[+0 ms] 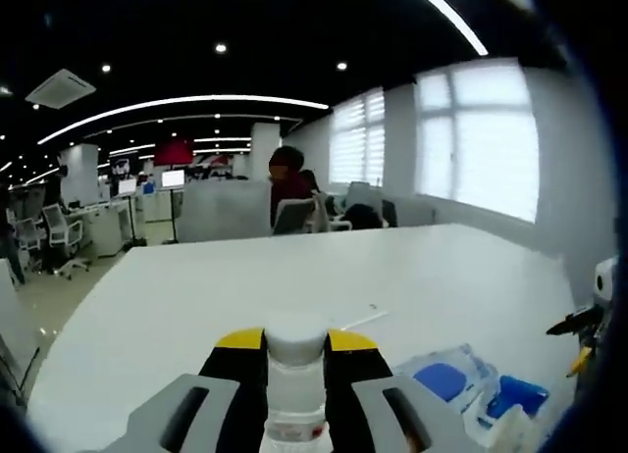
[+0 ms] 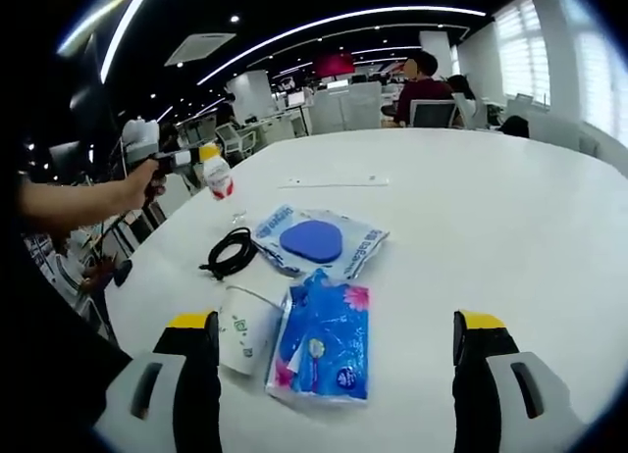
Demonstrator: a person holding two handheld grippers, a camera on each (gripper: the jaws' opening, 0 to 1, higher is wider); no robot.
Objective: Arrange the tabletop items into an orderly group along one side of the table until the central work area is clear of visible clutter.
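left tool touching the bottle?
Touching. The left gripper view shows the left tool with both jaws against the white bottle; the right gripper view shows it lifted.

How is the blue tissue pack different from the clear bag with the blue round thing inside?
The blue flowered tissue pack is opaque and printed all over, while the clear plastic bag with a blue round pad shows its contents. The tissue pack lies nearer the right hand-held gripper; the bag lies farther away, next to the coiled black cable. Both are soft packets lying flat on the white table.

No readable text: print on the tissue pack [image 2: 322,347], blue-pad packet [image 2: 320,241] and bottle label [image 2: 221,183] is too blurred.
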